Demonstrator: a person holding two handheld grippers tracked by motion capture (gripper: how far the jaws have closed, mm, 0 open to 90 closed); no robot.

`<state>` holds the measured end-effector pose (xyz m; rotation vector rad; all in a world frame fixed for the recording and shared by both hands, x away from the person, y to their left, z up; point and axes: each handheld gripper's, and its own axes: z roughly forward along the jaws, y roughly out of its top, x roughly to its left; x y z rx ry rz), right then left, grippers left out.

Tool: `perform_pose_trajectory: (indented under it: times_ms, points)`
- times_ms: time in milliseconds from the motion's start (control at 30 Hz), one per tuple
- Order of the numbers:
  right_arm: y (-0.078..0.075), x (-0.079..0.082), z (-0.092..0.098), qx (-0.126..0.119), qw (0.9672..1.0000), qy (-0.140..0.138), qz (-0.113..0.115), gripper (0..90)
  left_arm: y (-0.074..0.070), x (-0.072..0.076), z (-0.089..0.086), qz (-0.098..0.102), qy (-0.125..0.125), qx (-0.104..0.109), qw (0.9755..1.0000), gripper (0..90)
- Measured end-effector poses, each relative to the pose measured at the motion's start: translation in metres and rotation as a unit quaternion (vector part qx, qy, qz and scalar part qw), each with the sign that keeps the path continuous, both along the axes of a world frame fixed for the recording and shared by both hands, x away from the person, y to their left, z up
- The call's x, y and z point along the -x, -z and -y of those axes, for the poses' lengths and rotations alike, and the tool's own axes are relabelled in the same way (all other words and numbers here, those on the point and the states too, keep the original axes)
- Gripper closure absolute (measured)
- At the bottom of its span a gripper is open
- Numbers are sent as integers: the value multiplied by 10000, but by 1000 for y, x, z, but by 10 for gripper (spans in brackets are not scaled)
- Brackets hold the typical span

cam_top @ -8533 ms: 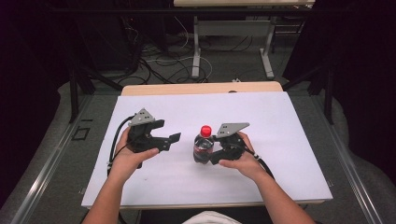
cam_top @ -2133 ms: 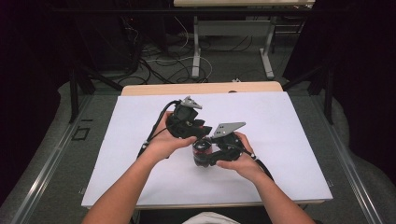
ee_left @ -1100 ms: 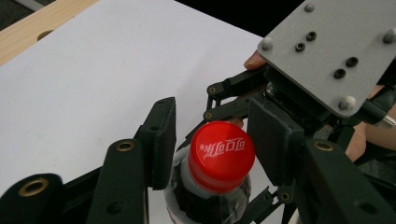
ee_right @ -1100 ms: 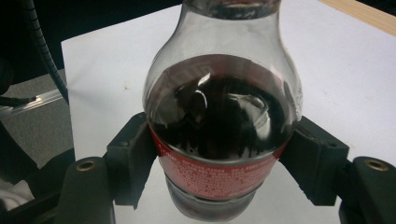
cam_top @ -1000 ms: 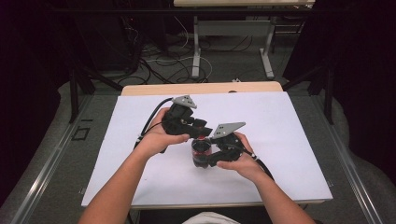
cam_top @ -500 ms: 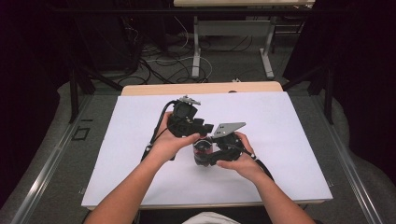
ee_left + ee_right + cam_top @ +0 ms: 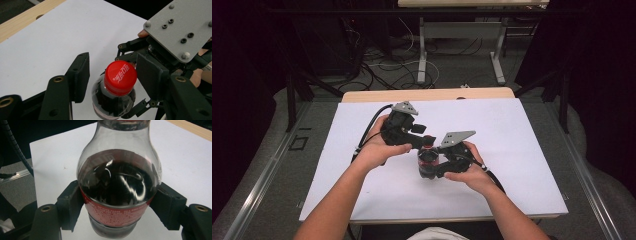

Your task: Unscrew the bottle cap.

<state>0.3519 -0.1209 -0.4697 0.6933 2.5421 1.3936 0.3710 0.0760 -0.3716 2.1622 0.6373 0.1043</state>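
a: start with the big things. a white table, a person's two forearms coming in, and a set of tongs in each hand.

b: and in the middle of the table stands a small cola bottle, upright, dark drink up to its shoulder.

a: the right tongs are clamped on the bottle's belly, one pad on each side of the red label. that looks like the steadying hold.

b: the left tongs sit around the red cap. their jaws have just been opening, and there's a clear gap at the left pad. the right pad is close to the cap, but i can't tell if it touches.

a: so not gripping. i'd call them open, with the cap between them.

b: how will the bottle handle?

a: my guess: fairly heavy for its size, being nearly full. smooth, rounded plastic, so slippery and a little springy if squeezed hard. the waist at the label is the sound place to hold, where the pads meet the widest part.

b: and the cap?

a: small and stiff, probably ridged. take it square across its sides, or the pads will skate off. fizzy drink too, so keep it upright.
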Motion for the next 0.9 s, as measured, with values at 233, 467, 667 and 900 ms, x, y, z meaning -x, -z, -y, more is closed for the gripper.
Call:
perform_pose_trajectory:
  times_ms: [233,467,667,900]
  points:
    - [1,0,-1,91,9999,-24,-64,302,5,-3,9,-100,-18,2,9999,534]
    - [3,-1,-1,44,10000,45,-49,302,2,1,20,-266,-460,-131,9985,640]
    - [2,-1,0,111,9999,65,-58,302,-1,2,25,-594,-1138,-96,9917,656]
    - [1,-1,1,20,10000,86,-28,302,-4,2,21,-393,-851,-4,9956,563]
